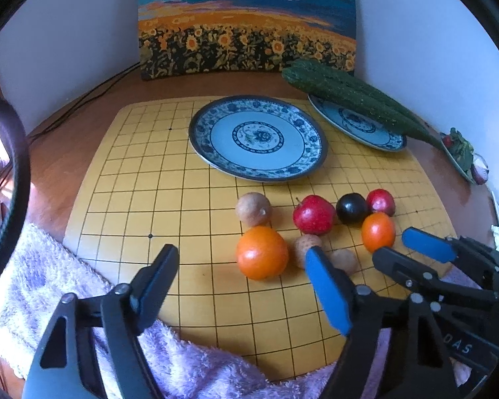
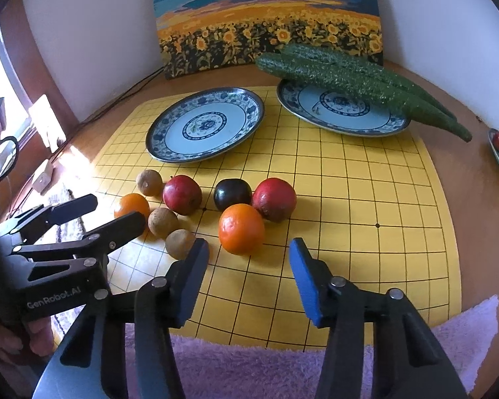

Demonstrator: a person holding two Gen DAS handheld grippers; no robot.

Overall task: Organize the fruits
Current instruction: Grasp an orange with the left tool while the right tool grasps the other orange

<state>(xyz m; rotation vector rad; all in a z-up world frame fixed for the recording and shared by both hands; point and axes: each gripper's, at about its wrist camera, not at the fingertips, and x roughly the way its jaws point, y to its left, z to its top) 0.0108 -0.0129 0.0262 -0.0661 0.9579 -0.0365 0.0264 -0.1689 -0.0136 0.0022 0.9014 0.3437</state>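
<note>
Both tools, left (image 1: 241, 259) and right (image 2: 248, 252), spread wide, level above the fruits (image 2: 241, 227).

Each camera sat just behind its own gripper, low over the near edge of the yellow board (image 1: 133, 179), looking forward and slightly down toward the painting (image 2: 266, 16). The left view stood further left. Both shared the fruit cluster (image 2: 241, 227), and each caught the other gripper.
</note>
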